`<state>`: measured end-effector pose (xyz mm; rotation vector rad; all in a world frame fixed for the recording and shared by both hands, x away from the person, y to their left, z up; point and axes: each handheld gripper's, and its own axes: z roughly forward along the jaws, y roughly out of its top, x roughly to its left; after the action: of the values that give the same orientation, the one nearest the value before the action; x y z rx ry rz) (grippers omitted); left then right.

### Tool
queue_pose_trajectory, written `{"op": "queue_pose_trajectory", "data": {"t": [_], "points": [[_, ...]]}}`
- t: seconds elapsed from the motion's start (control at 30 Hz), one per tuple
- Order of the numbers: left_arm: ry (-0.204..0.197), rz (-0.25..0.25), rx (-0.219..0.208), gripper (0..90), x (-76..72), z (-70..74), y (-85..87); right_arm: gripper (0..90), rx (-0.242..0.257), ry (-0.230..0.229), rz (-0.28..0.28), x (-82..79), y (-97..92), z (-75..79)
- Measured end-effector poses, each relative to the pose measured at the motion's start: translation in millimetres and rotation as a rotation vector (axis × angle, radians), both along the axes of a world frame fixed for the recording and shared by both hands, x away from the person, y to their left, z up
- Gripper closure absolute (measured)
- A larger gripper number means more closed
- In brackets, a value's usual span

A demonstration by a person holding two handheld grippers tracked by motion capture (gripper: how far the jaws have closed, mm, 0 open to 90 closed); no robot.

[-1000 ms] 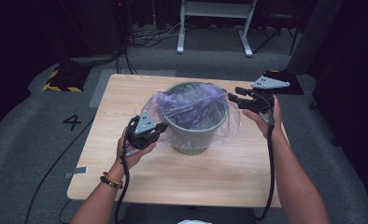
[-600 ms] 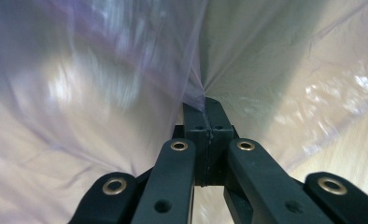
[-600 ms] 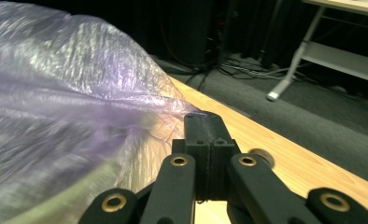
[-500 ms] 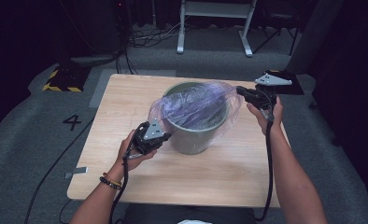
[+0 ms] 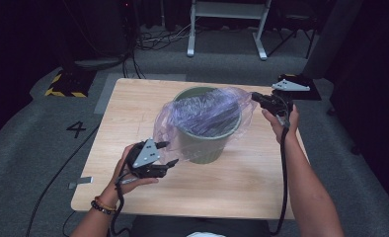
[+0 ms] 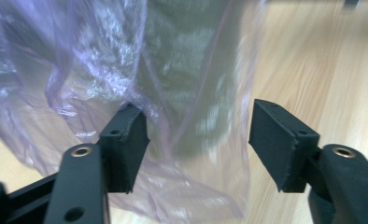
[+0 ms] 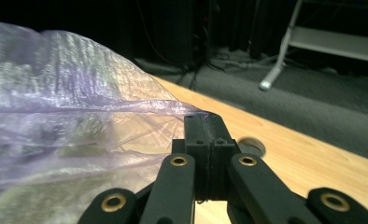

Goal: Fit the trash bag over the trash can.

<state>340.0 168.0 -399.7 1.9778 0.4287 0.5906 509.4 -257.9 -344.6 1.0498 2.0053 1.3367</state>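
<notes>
Two grippers work the bag (image 5: 202,111) draped over the bin (image 5: 202,143) at mid-table. Your left gripper (image 5: 169,154), near left of the bin, has just opened, film loose between its jaws. Your right gripper (image 5: 255,97) pinches the bag's far right edge.

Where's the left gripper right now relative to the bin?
In the high view the left gripper sits at the near-left foot of the green bin, jaws just opened beside the purple bag draped over it.

A thin, glossy, crinkled plastic bag (image 5: 207,111) drapes the matt green bin (image 5: 202,145) on the smooth, pale wooden bench (image 5: 242,177).
</notes>
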Motion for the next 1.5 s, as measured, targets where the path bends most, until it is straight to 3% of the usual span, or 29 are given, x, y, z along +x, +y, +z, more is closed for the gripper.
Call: {"op": "queue_pose_trajectory", "data": {"t": [0.17,0.27,0.33,0.47,0.57,0.63,0.7,0.77,0.8,0.83,0.9,0.97,1.03,1.1,1.3,1.5], "points": [[-0.06,0.032,-0.176,28.8,-8.6,32.0,26.6,88.3,0.015,-0.018,0.03,-5.8,0.5,3.7],[-0.071,0.054,-0.227,26.9,-8.2,47.2,38.0,88.2,0.001,-0.027,0.045,-8.8,2.6,5.1],[-0.076,0.078,-0.22,25.1,-6.3,53.7,39.3,88.3,-0.001,-0.035,0.056,-10.8,3.9,6.4],[-0.083,0.145,-0.13,24.1,11.7,63.8,36.1,85.8,-0.029,-0.047,0.083,-13.9,7.9,8.6],[-0.032,0.114,-0.113,25.2,34.6,66.3,35.9,85.1,-0.034,-0.058,0.092,-16.0,10.1,9.9],[0.002,0.075,-0.044,23.8,50.1,61.8,28.4,84.3,-0.032,-0.059,0.102,-17.0,11.3,10.4],[0.022,0.048,0.002,25.2,56.0,57.6,20.2,84.4,-0.038,-0.055,0.108,-17.4,12.1,10.7],[0.012,0.023,0.073,24.6,56.8,54.1,10.1,84.2,-0.046,-0.051,0.107,-18.0,13.2,10.8],[-0.007,0.039,0.118,27.9,57.7,52.8,5.3,83.5,-0.045,-0.054,0.114,-18.1,13.5,10.9],[-0.014,0.044,0.133,33.4,59.3,51.9,2.6,83.2,-0.045,-0.053,0.121,-18.1,13.8,10.8],[-0.006,0.062,0.137,51.7,64.6,52.9,1.4,81.7,-0.052,-0.047,0.125,-17.7,14.6,10.3],[-0.023,0.054,0.13,70.7,68.9,56.9,4.5,81.4,-0.051,-0.043,0.125,-17.1,15.1,9.7],[-0.011,0.055,0.075,81.0,75.4,61.9,9.0,82.3,-0.058,-0.043,0.118,-16.5,16.1,9.1],[-0.023,0.076,0.068,88.8,82.1,65.8,10.0,86.0,-0.059,-0.04,0.125,-15.5,17.1,8.4],[-0.018,0.118,0.007,89.6,106.2,71.0,6.8,90.0,-0.087,-0.029,0.11,-8.2,20.6,3.9],[0.113,0.155,-0.048,89.7,140.8,52.3,1.9,90.0,-0.087,0.022,0.084,-0.4,18.7,-9.5]]}}
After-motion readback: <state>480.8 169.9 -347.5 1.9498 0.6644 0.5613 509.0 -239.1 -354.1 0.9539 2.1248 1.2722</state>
